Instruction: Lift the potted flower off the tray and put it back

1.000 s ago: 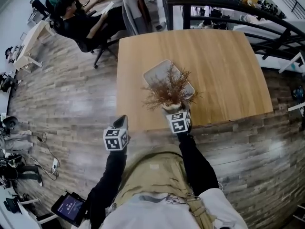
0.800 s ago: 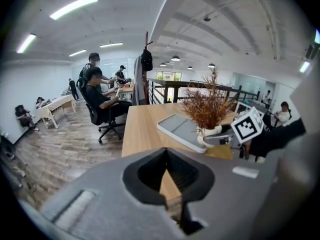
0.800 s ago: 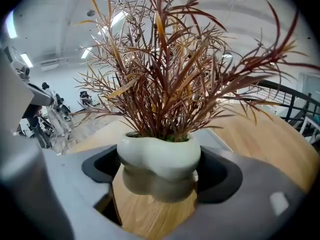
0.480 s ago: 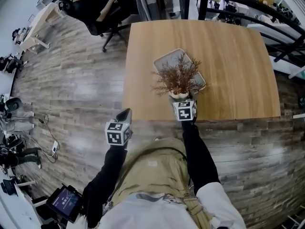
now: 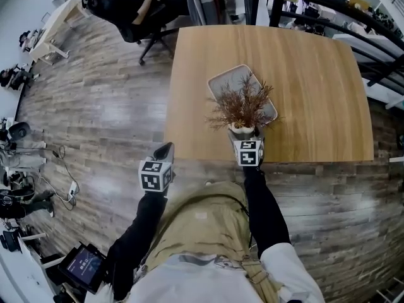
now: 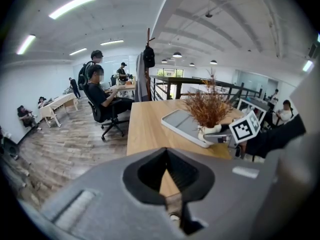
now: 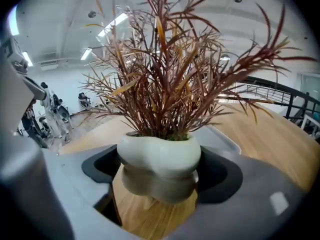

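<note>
Now the right tongs (image 5: 243, 136) clasp the white bulging pot of dried reddish flower (image 7: 159, 159) above the wooden counter (image 5: 309, 74), just before the grey rectangular tray (image 5: 222, 84), seemingly for returning; the left tongs (image 5: 164, 150) wait aside, narrow, empty.

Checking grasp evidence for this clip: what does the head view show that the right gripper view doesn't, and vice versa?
Head view only: the left claw held beyond the edge of the wooden table, over the floor. Right gripper view only: the right claw with its jaws pressed on the narrow waist of the white pot. Both: the potted flower, the grey tray and that table.
</note>
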`<action>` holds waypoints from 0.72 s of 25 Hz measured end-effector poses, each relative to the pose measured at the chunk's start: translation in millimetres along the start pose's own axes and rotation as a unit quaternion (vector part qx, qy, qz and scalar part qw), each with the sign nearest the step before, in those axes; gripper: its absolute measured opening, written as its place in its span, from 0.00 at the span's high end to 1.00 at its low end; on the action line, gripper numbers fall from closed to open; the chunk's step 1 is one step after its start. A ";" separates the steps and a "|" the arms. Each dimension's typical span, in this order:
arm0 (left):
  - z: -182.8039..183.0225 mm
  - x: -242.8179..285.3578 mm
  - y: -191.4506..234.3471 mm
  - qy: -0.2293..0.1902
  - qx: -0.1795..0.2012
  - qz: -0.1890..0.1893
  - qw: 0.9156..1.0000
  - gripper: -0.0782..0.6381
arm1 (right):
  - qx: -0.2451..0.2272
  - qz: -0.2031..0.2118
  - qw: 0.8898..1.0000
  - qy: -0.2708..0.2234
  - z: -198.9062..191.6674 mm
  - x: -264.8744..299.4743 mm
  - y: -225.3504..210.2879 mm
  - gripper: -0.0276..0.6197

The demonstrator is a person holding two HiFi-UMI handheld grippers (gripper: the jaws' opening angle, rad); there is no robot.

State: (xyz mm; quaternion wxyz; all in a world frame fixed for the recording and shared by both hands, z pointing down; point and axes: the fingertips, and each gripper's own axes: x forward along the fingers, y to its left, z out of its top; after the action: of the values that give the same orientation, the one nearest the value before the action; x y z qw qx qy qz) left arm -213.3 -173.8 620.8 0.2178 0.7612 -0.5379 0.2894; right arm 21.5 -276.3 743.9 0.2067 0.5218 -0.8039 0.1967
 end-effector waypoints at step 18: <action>-10.1 -2.4 6.8 0.015 0.001 0.009 1.000 0.89 | 0.011 -0.012 1.000 -0.005 3.2 25.8 -6.7 0.22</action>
State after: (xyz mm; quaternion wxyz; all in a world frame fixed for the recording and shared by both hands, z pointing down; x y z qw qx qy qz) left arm -222.4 -167.9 626.7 0.2225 0.7522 -0.5411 0.3033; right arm 17.8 -300.1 755.7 0.1990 0.5349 -0.7963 0.2003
